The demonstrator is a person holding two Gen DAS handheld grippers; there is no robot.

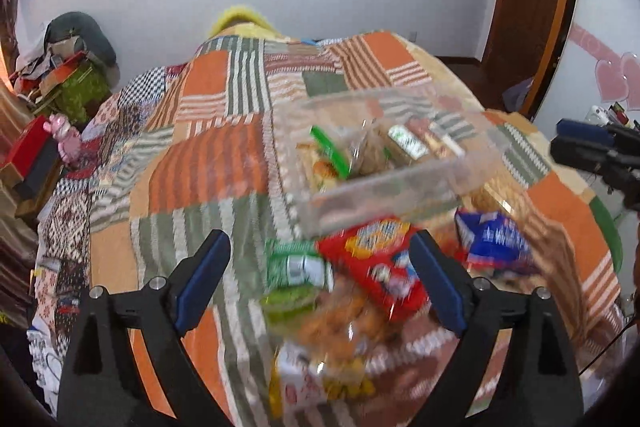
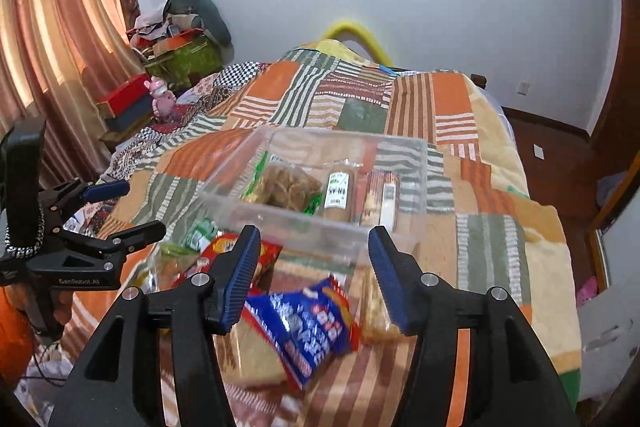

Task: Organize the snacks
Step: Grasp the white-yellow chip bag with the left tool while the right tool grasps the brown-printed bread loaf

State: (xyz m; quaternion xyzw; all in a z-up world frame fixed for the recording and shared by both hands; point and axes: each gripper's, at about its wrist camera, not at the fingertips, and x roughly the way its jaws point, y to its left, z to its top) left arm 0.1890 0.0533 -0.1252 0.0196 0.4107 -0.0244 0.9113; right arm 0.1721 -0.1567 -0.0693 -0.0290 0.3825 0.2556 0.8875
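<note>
Both tongs hang released over the patchwork bedspread (image 2: 496,239): the left gripper (image 1: 320,263) above a red snack packet (image 1: 376,263), the right gripper (image 2: 314,251) above a blue snack packet (image 2: 308,331). Beyond them sits a clear plastic box (image 2: 296,217) holding wrapped snacks.

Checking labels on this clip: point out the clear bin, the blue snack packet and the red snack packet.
clear bin (image 2: 280,217), right wrist view, near wall.
blue snack packet (image 2: 308,331), right wrist view, printed front.
red snack packet (image 1: 380,263), left wrist view, packet's middle.

Your views are evenly bright; daylight glows through the orange pleated curtain (image 2: 52,39), far left of your right tongs. The red crinkly snack packet (image 1: 380,263) between your left tongs is motion-blurred. Fisheye bending curves the edges, and the corners go black.
</note>
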